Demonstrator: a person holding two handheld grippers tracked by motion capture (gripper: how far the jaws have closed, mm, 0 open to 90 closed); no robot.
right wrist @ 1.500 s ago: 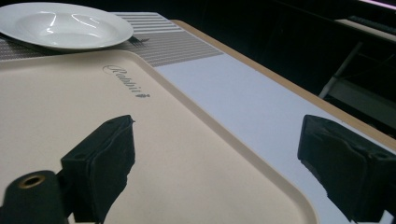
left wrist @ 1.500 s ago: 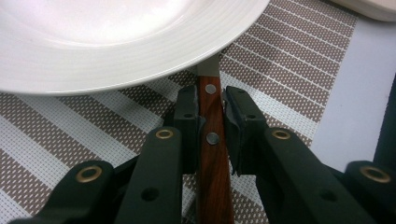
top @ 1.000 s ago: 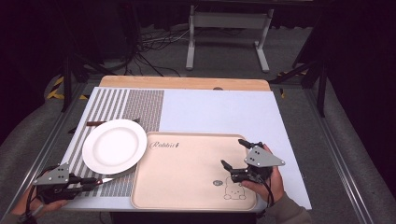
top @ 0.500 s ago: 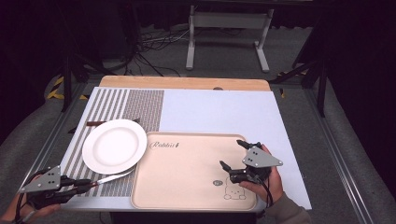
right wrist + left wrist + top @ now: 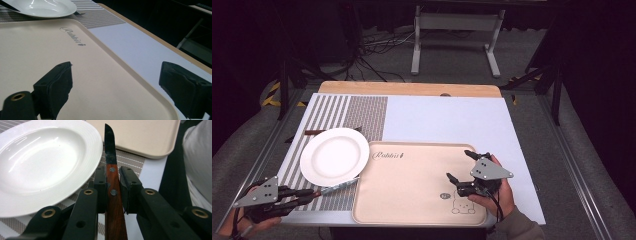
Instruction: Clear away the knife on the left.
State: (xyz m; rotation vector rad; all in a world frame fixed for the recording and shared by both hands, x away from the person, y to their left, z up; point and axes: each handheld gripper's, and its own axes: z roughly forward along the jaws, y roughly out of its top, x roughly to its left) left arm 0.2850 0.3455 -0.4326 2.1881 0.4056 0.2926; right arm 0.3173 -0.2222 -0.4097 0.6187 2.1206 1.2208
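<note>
My left gripper (image 5: 309, 196) sits at the table's front left corner, shut on a knife's wooden handle (image 5: 113, 202). The knife's blade (image 5: 338, 187) points right, along the front rim of a white plate (image 5: 334, 155); in the left gripper view the blade (image 5: 110, 147) lies next to the plate (image 5: 42, 157). My right gripper (image 5: 460, 165) hovers open over the right part of a beige tray (image 5: 412, 200). In the right gripper view the gripper (image 5: 120, 82) has its jaws wide apart, with nothing between them but the tray (image 5: 30, 50).
The plate rests on a striped grey placemat (image 5: 362, 112) on the left of a pale sheet (image 5: 447, 120) covering the table. A dark brown utensil (image 5: 314, 132) pokes out behind the plate. The wooden far table edge (image 5: 412, 89) borders a dark floor.
My left gripper has drawn back to the left toward the front corner, with the knife still in it. The right gripper has barely moved.
</note>
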